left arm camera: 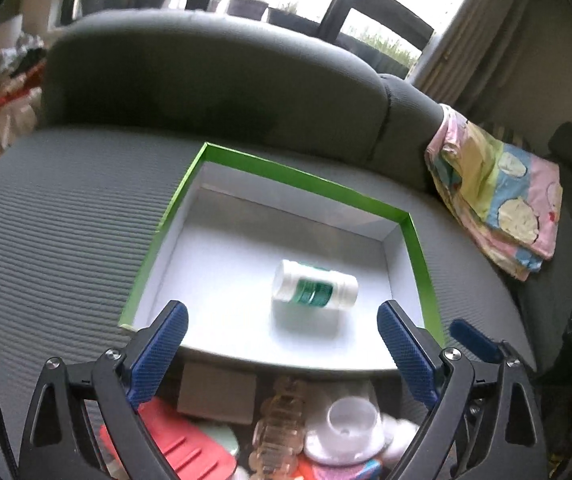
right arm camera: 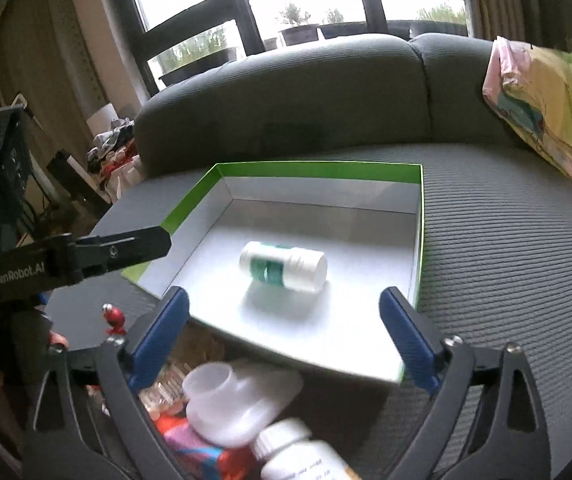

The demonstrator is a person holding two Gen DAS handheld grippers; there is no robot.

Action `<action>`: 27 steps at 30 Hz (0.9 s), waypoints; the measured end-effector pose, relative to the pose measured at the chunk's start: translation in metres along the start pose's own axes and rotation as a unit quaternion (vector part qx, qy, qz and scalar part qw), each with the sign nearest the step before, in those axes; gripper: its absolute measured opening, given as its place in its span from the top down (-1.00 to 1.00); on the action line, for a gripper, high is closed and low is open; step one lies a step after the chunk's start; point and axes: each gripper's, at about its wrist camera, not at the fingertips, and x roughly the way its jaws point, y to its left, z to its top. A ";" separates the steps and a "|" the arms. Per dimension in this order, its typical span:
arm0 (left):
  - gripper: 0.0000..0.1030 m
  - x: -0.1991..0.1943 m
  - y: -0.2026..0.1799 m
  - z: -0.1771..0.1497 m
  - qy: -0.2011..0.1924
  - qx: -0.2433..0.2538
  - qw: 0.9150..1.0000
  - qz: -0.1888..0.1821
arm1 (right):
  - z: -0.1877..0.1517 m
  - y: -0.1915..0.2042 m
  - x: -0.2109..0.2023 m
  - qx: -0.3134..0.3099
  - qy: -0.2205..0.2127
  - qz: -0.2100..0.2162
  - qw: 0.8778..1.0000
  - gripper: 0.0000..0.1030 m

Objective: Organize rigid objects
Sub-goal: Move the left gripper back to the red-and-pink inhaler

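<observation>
A white box with a green rim [left arm camera: 306, 178] [right arm camera: 318, 169] stands on the grey sofa seat. Inside it, a white bottle with a green label [left arm camera: 314, 286] [right arm camera: 283, 266] lies on its side, touching neither gripper. My left gripper [left arm camera: 281, 316] hovers over the box's near edge, open, with nothing between its blue pads. My right gripper [right arm camera: 286, 304] is open too, and its pads are bare. Below both lies a heap of loose items: a clear ribbed bottle [left arm camera: 277, 424], a white cup [left arm camera: 352, 420] [right arm camera: 215, 394], a red ridged piece [left arm camera: 189, 444] and a white pill bottle [right arm camera: 302, 458].
A patterned cloth [left arm camera: 498, 196] [right arm camera: 554, 112] lies on the sofa at the right. The sofa back [left arm camera: 213, 76] rises behind the box. A small cardboard box [left arm camera: 217, 396] and a red figurine [right arm camera: 113, 318] sit near the heap. Household clutter [right arm camera: 113, 148] stands at the far left.
</observation>
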 end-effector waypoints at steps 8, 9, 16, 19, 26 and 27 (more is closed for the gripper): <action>-0.96 -0.025 -0.002 -0.026 -0.023 0.015 0.999 0.026 | -0.030 0.015 -0.028 -0.044 -0.004 -0.045 0.998 -0.98; -0.96 -0.027 -0.001 -0.030 -0.022 0.013 0.999 0.024 | -0.032 0.017 -0.031 -0.049 -0.005 -0.051 0.997 -0.98; -0.96 -0.037 0.004 -0.059 -0.015 0.013 0.999 0.025 | -0.051 0.026 -0.048 -0.074 -0.009 -0.089 0.993 -0.98; -0.96 -0.039 0.004 -0.072 -0.003 0.015 1.000 0.020 | -0.058 0.027 -0.050 -0.085 -0.004 -0.104 0.991 -0.98; -0.96 -0.029 0.002 -0.094 0.049 0.010 0.999 -0.001 | -0.071 0.025 -0.051 -0.090 0.020 -0.081 0.992 -0.98; -0.96 -0.028 0.004 -0.097 0.058 0.007 0.998 -0.010 | -0.073 0.024 -0.050 -0.091 0.025 -0.074 0.993 -0.98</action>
